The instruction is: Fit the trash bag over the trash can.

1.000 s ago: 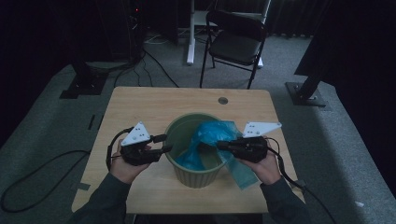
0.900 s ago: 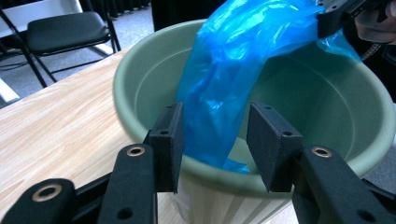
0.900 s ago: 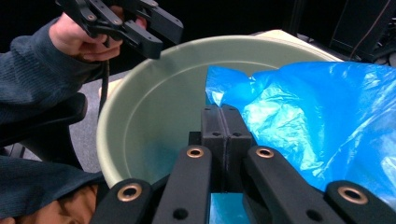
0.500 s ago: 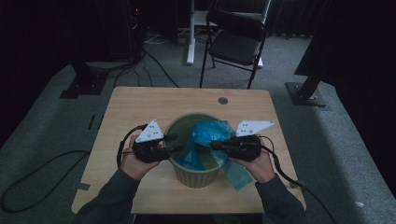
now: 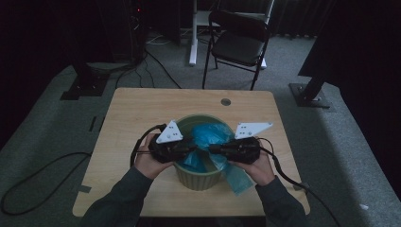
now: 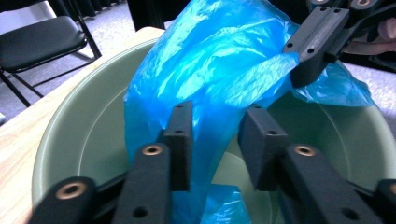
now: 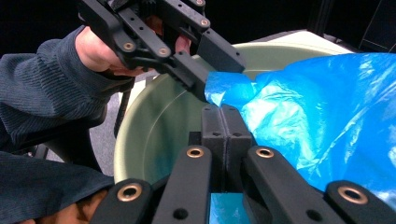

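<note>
Two grippers met over a green bin (image 5: 198, 176) that stood near the front edge of the tabletop (image 5: 142, 113), and between them hung a blue plastic bag (image 5: 208, 137), part of it inside the bin and a tail draped over the rim toward our right. Our right gripper (image 7: 226, 122) had its fingers pressed flat together, pinching a fold of the bag's edge. Our left gripper (image 6: 219, 140) had just been closing its fingers; they stood at a narrow gap with a pleat of the bag running between them, and we could not see the pads pressing on it yet. To line the bin well, we judged that the left gripper should finish closing on a single layer of the film, close to the bag's mouth, and not on a bunched wad. The two grippers should then pull apart gently, so the mouth opens without tearing, and each side should be led out over the rim. The thin film looked slippery and likely to slide out of a loose pinch. Compared with a second earlier, our left gripper had come in from the bin's left side to reach over its rim and into the bag, while the right gripper had kept nearly the same place and the same grip.
</note>
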`<state>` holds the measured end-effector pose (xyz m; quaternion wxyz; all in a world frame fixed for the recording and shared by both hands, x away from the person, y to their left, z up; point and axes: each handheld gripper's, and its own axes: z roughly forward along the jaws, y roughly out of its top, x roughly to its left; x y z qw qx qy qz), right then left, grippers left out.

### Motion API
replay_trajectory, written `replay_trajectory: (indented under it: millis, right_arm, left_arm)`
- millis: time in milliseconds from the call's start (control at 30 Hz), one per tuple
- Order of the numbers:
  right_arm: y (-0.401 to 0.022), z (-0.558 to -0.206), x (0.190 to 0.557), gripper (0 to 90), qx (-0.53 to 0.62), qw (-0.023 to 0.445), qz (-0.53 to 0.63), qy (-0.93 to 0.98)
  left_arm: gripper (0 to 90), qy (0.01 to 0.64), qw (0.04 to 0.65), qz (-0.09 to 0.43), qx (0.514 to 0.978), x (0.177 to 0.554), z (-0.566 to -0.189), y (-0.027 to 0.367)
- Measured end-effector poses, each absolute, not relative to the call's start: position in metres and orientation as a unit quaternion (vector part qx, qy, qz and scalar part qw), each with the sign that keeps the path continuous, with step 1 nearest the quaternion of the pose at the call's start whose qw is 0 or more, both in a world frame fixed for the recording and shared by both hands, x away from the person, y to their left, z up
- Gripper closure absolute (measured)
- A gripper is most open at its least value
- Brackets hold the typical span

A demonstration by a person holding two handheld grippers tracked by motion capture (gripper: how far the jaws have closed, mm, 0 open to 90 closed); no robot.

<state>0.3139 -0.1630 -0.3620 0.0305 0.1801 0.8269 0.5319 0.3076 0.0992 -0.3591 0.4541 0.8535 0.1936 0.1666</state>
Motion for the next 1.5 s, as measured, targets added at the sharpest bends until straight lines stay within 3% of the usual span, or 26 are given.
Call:
replay_trajectory:
  millis: [167, 367, 533, 667, 800, 1067, 1167, 1233, 1300, 1367, 1500]
  right_arm:
    - [-0.163, -0.362, 0.313, 89.5, 0.179, 0.033, 0.530, 0.828]
    - [-0.174, -0.354, 0.307, 72.0, 0.179, 0.052, 0.541, 0.820]
    - [-0.198, -0.343, 0.306, 71.6, 0.199, 0.066, 0.574, 0.791]
    - [-0.212, -0.340, 0.309, 78.7, 0.230, 0.092, 0.574, 0.781]
    - [-0.212, -0.344, 0.310, 79.1, 0.242, 0.108, 0.560, 0.785]
    - [-0.194, -0.352, 0.316, 64.1, 0.245, 0.112, 0.534, 0.801]
    - [-0.187, -0.352, 0.315, 62.5, 0.241, 0.117, 0.526, 0.807]
    - [-0.184, -0.353, 0.316, 64.4, 0.240, 0.119, 0.520, 0.811]
    - [-0.179, -0.354, 0.315, 81.8, 0.234, 0.125, 0.506, 0.820]
    - [-0.179, -0.354, 0.315, 89.4, 0.234, 0.130, 0.503, 0.822]
    - [-0.186, -0.353, 0.313, 90.0, 0.239, 0.139, 0.504, 0.819]
  left_arm:
    - [89.2, 0.185, 0.447, 0.182, 0.856, 0.305, -0.360, 0.095]
    - [89.8, 0.193, 0.455, 0.184, 0.849, 0.303, -0.360, 0.105]
    - [89.8, 0.197, 0.462, 0.185, 0.845, 0.301, -0.361, 0.115]
    - [89.8, 0.202, 0.464, 0.186, 0.842, 0.301, -0.362, 0.120]
    - [89.7, 0.203, 0.466, 0.187, 0.841, 0.300, -0.362, 0.122]
    - [89.7, 0.205, 0.472, 0.187, 0.837, 0.298, -0.363, 0.126]
    - [89.7, 0.208, 0.476, 0.187, 0.834, 0.297, -0.365, 0.129]
    - [89.7, 0.210, 0.478, 0.186, 0.832, 0.297, -0.365, 0.131]
    - [89.7, 0.212, 0.480, 0.186, 0.830, 0.297, -0.366, 0.134]
    - [89.7, 0.217, 0.482, 0.187, 0.828, 0.297, -0.366, 0.138]
    - [89.7, 0.231, 0.489, 0.183, 0.821, 0.298, -0.368, 0.147]
